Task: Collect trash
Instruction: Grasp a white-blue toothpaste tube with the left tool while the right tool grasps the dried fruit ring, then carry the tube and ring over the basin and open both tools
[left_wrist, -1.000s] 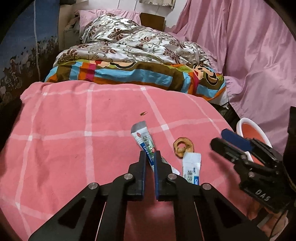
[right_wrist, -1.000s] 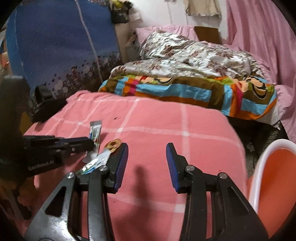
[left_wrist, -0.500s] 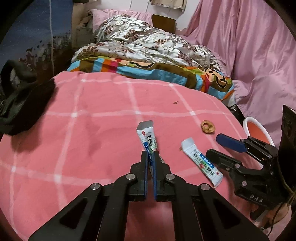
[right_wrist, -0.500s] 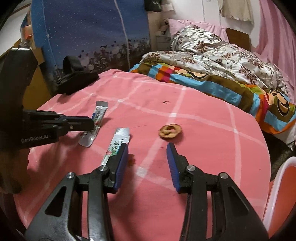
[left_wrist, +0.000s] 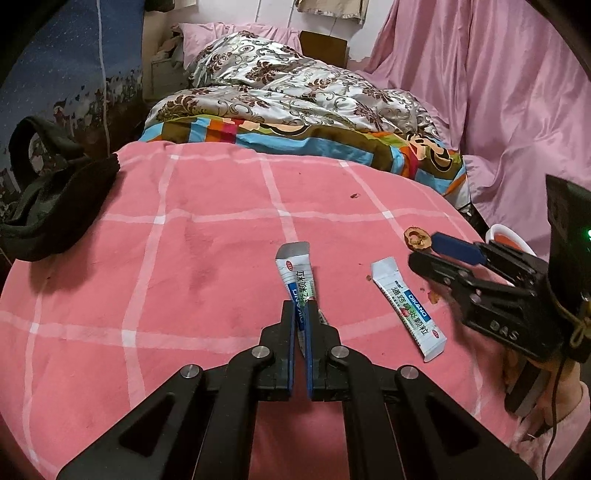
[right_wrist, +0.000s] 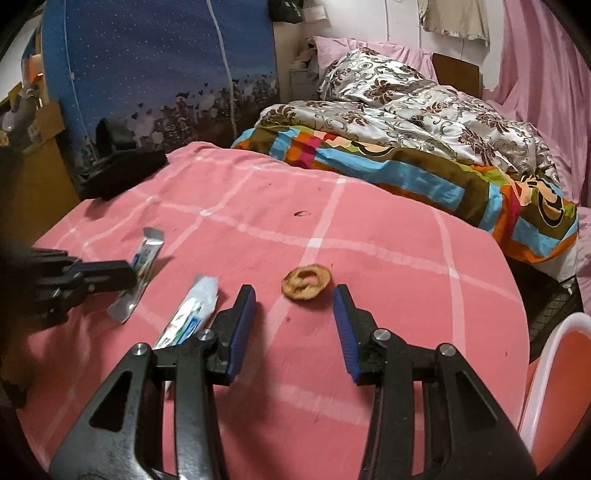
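Observation:
My left gripper (left_wrist: 301, 312) is shut on the lower part of a white, blue and green sachet (left_wrist: 295, 271), which sticks out forward over the pink checked blanket (left_wrist: 184, 280). A second sachet (left_wrist: 406, 306) lies flat to its right. A brown, ring-shaped scrap (right_wrist: 306, 282) lies on the blanket just beyond the open fingertips of my right gripper (right_wrist: 294, 293), centred between them. In the right wrist view the second sachet (right_wrist: 192, 310) runs under the left finger, and the left gripper (right_wrist: 125, 275) holds the first sachet (right_wrist: 147, 253) at far left.
An orange bin with a white rim (right_wrist: 554, 369) stands off the blanket's right edge. A black bag (left_wrist: 55, 206) lies at the far left corner. Rumpled patterned bedding (left_wrist: 295, 99) fills the back, with pink curtains (left_wrist: 517, 92) on the right.
The right gripper has swung towards the brown scrap, which now sits centred just ahead of its open fingers. The left gripper has stayed shut on its sachet while drawing back and left.

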